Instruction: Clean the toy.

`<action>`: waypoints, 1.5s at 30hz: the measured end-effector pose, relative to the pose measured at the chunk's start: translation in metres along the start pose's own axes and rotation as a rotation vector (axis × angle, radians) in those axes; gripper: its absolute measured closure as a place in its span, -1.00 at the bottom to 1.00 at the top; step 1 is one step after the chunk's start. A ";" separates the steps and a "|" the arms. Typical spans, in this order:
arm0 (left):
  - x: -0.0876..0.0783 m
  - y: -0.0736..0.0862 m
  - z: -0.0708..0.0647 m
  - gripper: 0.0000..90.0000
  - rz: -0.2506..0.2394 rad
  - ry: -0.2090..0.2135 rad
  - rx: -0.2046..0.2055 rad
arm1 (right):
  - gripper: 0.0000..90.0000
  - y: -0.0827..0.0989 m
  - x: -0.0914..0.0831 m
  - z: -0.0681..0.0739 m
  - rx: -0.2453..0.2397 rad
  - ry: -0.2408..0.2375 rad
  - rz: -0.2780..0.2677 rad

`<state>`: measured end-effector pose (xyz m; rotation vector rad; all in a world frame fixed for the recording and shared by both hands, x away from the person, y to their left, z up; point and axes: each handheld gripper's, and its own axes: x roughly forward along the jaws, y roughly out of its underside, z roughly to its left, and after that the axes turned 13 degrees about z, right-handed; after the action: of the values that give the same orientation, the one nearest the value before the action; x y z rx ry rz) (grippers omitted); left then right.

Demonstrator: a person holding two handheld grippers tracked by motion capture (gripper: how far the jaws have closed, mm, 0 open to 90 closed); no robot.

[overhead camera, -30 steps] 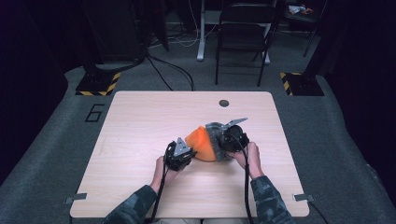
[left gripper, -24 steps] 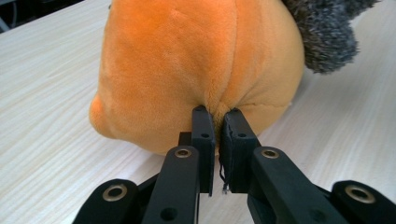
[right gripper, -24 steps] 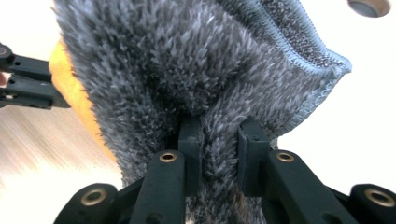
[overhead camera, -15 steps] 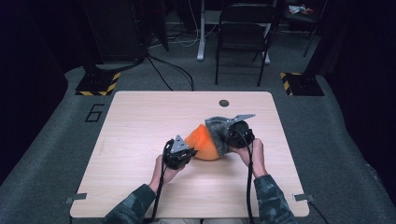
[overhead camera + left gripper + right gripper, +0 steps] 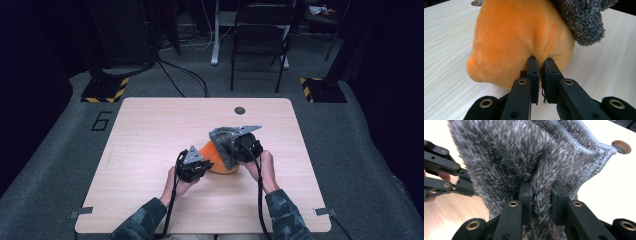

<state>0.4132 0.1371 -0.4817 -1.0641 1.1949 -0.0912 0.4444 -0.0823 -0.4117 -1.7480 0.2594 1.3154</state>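
An orange plush toy [image 5: 215, 160] lies on the wooden table [image 5: 150, 130] with a grey fuzzy cloth [image 5: 223, 142] draped over its right side. My left gripper [image 5: 201, 164] is at the toy's near-left side. In the left gripper view it [image 5: 540, 60] is shut, pinching a fold of the orange plush [image 5: 509, 42], with the grey cloth [image 5: 584, 22] hanging at the upper right. My right gripper [image 5: 236, 150] holds the cloth from the right. In the right gripper view it [image 5: 541, 185] is shut on a fold of the grey pile [image 5: 506, 152].
A round cable hole [image 5: 240, 110] sits in the table near its far edge, also seen as a brown ring [image 5: 621, 146]. Beyond the table stand a black chair [image 5: 260, 40], stand bases with yellow-black tape [image 5: 105, 90] and floor cables. Bare tabletop lies left of the toy.
My right gripper has risen a little with the grey cloth, pulling it up off the orange toy. The left gripper has stayed in place on the plush.
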 end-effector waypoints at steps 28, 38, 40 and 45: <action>0.004 0.004 0.005 0.87 0.001 -0.009 -0.017 | 0.66 0.025 0.032 -0.042 0.119 -0.012 0.150; 0.004 0.004 0.005 0.87 0.001 -0.010 -0.018 | 0.66 0.036 0.052 -0.051 0.159 -0.020 0.244; 0.004 0.004 0.005 0.86 0.001 -0.010 -0.017 | 0.66 0.037 0.055 -0.053 0.160 -0.015 0.259; 0.004 0.005 0.006 0.86 0.001 -0.010 -0.023 | 0.66 0.034 0.046 -0.054 0.156 0.001 0.245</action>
<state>0.4176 0.1414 -0.4877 -1.0830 1.1901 -0.0715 0.4774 -0.1265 -0.4676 -1.6222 0.5767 1.4264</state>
